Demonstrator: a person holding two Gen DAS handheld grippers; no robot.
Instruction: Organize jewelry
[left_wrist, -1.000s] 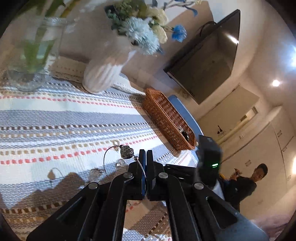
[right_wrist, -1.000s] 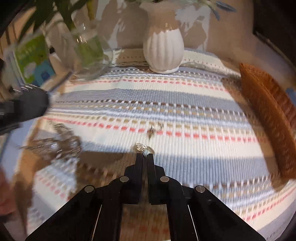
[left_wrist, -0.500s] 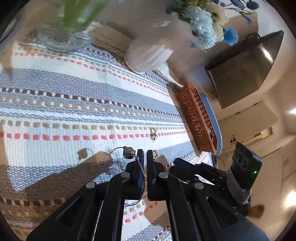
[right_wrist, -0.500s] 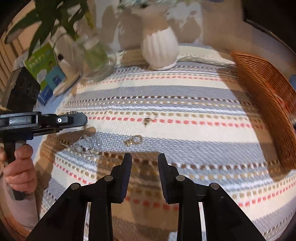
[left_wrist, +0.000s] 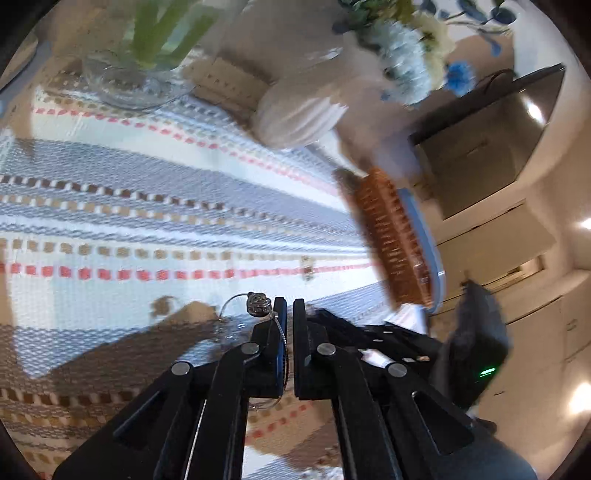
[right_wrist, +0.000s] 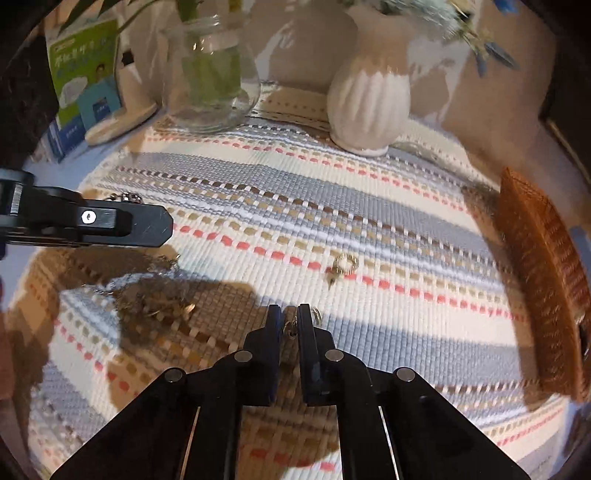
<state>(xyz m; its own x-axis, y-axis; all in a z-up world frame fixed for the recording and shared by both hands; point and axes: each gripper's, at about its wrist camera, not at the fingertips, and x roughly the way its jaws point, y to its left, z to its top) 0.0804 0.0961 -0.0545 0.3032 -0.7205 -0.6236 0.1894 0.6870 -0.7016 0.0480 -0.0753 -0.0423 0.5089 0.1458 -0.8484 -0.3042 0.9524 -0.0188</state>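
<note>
In the right wrist view, at the left edge, the left tongs (right_wrist: 162, 225) reached in sideways, pinched together on a chain bracelet (right_wrist: 127, 197) whose links showed just above them; in the left wrist view the same tongs (left_wrist: 289, 308) sat at lower centre, the bracelet's chain (left_wrist: 279, 328) running between the closed fingers and its dark metal charm (left_wrist: 257, 304) hanging just left of the tips. Left of centre in the right wrist view, a blurred heap of silvery jewelry (right_wrist: 155, 302) lay in shadow on the striped woven cloth (right_wrist: 369, 206) that covered the tabletop. At lower centre the right tongs (right_wrist: 289, 314) were closing to a narrow gap with a small gold earring (right_wrist: 293, 326) between the fingers; whether the pads pressed on it could not be told. Just above and right of them, apart from the tips, a second gold earring (right_wrist: 343, 267) lay on a red dashed stripe. Along the top stood a green and blue booklet (right_wrist: 83, 79) with writing too blurred to read, a glass jar (right_wrist: 210, 74) of green stems, and a white ribbed vase (right_wrist: 367, 101). At the right edge, well apart from the tongs, stood a brown wicker basket (right_wrist: 543, 280).
</note>
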